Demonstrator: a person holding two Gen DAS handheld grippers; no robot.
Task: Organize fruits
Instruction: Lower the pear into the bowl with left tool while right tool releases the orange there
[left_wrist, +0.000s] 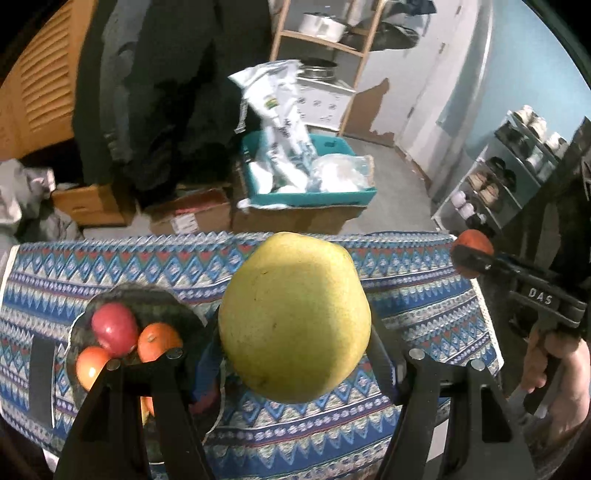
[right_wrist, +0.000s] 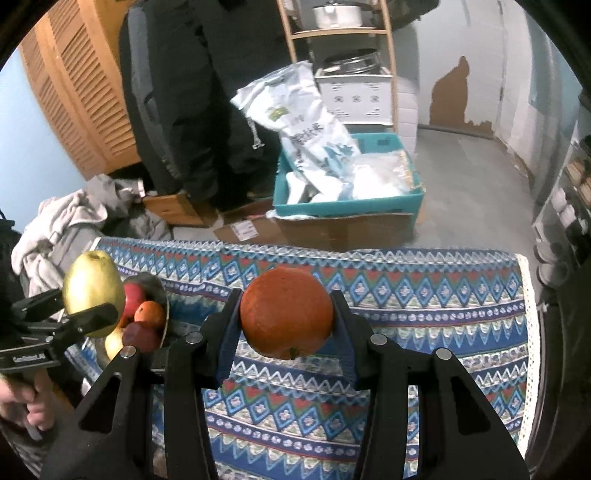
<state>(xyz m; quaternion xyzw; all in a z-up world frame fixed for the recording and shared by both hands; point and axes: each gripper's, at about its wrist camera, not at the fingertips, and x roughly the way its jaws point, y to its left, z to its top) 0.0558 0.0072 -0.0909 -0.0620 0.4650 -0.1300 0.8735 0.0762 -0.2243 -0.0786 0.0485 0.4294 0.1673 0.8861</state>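
Observation:
My left gripper (left_wrist: 295, 328) is shut on a large yellow-green pear (left_wrist: 293, 314) and holds it above the patterned tablecloth (left_wrist: 406, 295). It also shows in the right wrist view (right_wrist: 92, 291) at far left. My right gripper (right_wrist: 286, 317) is shut on an orange (right_wrist: 286, 312), held above the cloth; the orange shows in the left wrist view (left_wrist: 472, 251) at far right. A dark bowl (left_wrist: 147, 295) at the left holds a red apple (left_wrist: 114, 326) and oranges (left_wrist: 159, 341). The bowl (right_wrist: 164, 295) sits just right of the pear in the right wrist view.
The table's far edge (right_wrist: 332, 253) drops to the floor. Beyond it stand cardboard boxes (right_wrist: 347, 225), a teal box with white bags (right_wrist: 347, 177), a wooden shelf (right_wrist: 340, 33) and hanging dark coats (right_wrist: 207, 92). A shoe rack (left_wrist: 509, 166) is at right.

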